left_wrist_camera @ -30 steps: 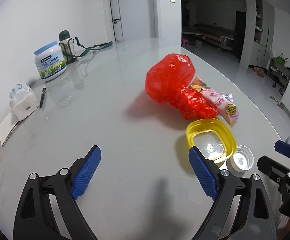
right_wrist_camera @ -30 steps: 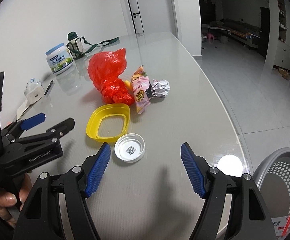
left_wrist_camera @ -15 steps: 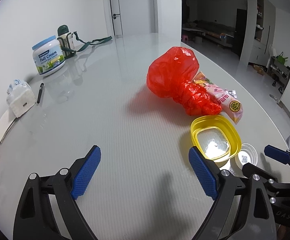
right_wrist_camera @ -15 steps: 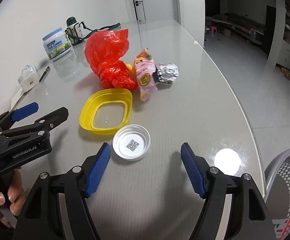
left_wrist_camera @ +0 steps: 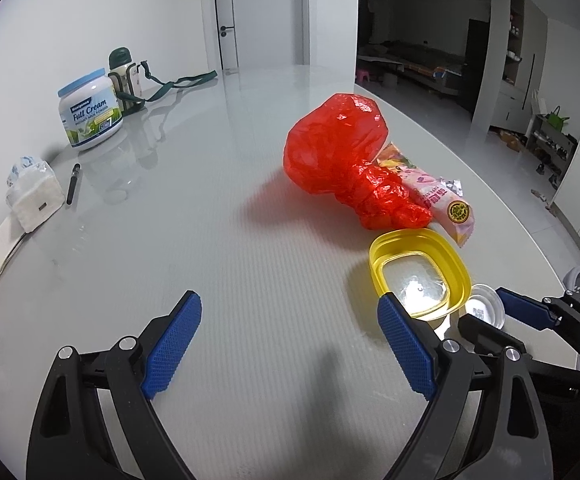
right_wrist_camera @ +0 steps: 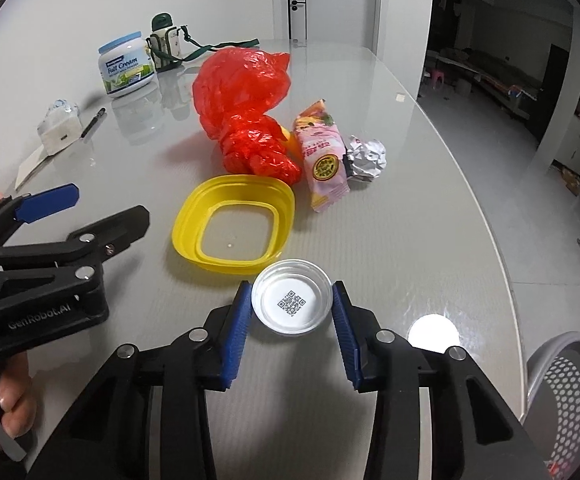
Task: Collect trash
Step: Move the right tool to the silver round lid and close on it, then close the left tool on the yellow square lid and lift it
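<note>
Trash lies on the grey table: a red plastic bag, a pink snack wrapper, a crumpled foil ball, a yellow lid and a small clear round lid with a QR code. My right gripper has closed around the clear lid, its blue pads at both sides of the rim. My left gripper is open and empty over bare table, left of the yellow lid. The red bag lies ahead of it.
A milk powder tub, a green-capped bottle with strap, a pen, a tissue pack and a card lie at the far left. A perforated white bin stands below the table's right edge.
My right gripper moved forward and closed its jaws from wide open onto the clear round lid. My left gripper stayed open and shifted slightly.
</note>
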The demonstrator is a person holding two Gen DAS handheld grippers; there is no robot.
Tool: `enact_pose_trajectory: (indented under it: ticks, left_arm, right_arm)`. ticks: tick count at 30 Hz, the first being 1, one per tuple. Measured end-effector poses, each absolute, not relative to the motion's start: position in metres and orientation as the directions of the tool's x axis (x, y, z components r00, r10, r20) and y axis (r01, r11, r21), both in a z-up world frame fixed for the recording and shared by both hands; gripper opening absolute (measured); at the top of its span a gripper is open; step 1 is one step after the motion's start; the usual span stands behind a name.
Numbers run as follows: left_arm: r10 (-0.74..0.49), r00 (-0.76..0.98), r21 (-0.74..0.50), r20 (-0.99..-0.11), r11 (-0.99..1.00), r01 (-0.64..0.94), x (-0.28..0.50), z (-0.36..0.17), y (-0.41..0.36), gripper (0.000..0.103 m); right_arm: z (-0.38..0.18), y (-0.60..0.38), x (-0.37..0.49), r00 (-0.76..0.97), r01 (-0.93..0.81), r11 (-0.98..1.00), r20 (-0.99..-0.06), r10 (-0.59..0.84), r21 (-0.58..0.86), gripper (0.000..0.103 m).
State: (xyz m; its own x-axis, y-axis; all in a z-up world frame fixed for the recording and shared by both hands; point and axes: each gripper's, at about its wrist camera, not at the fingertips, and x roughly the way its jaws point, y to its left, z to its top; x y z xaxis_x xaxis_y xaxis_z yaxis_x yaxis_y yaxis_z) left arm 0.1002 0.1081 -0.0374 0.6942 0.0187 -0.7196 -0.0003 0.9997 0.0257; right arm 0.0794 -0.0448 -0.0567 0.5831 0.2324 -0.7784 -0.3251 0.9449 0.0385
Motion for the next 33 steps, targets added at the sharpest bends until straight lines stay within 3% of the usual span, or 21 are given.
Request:
enact_pose_trajectory:
  ticks: [21,33]
  left_arm:
    - [-0.07,0.633,-0.027,-0.771,0.997,0.076,0.111,-0.042,0.046,0.094]
    - [-0.014,0.585,0.017,-0.811,0.999,0.048,0.138,-0.058,0.02,0.094]
  right_arm:
    - [-0.039,-0.129,0.045,0.65,-0.193,0.965,-0.713,0.263,0.179,0.039]
    - [-0.035,-0.158,0.032,0.674,-0.153,0.962,-0.688,0.269,0.226,0.039]
